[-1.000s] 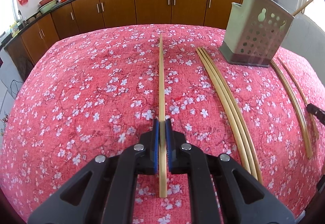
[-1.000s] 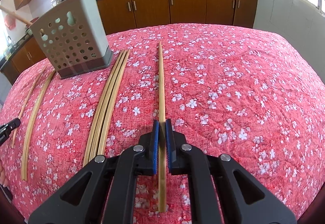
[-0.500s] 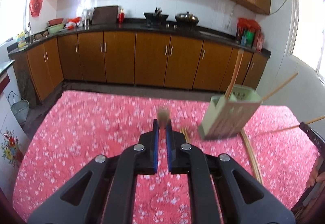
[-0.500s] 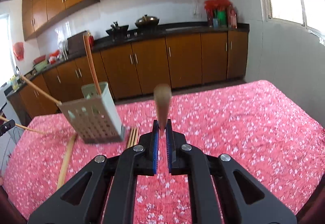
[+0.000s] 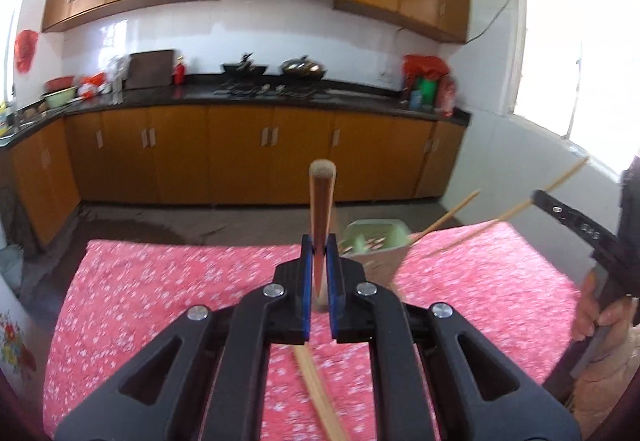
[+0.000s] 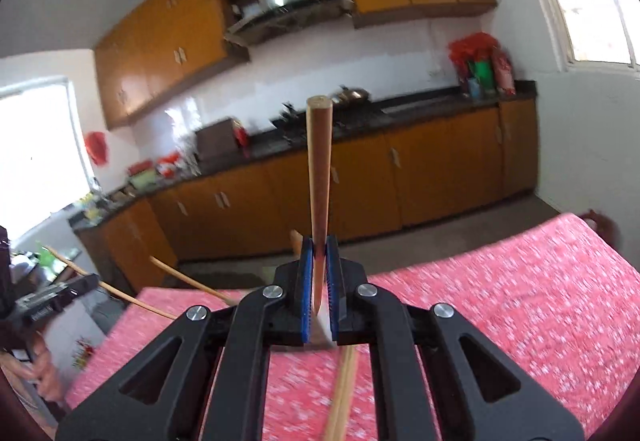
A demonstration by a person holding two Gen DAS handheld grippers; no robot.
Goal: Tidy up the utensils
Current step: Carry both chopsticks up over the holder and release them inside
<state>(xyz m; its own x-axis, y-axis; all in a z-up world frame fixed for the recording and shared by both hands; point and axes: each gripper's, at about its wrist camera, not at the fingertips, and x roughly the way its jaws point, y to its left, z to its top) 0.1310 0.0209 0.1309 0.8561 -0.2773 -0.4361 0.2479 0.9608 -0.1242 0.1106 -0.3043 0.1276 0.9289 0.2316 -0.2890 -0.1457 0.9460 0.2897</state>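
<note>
My left gripper is shut on a wooden chopstick that points forward, high above the red floral tablecloth. The right gripper is likewise shut on a second chopstick. The pale green perforated utensil holder stands just beyond my left fingers, with a chopstick slanting out of it. In the right wrist view the holder is hidden behind the gripper. More chopsticks lie on the cloth below. Each gripper shows in the other's view: right gripper, left gripper.
A person's hand grips the right tool's handle; the other hand shows at the left edge. Brown kitchen cabinets and a dark counter with pans run behind the table. A bright window is on the right.
Both grippers rose from the tablecloth with their chopsticks and tilted up, so the views now show the kitchen wall. The holder has dropped low in the views.
</note>
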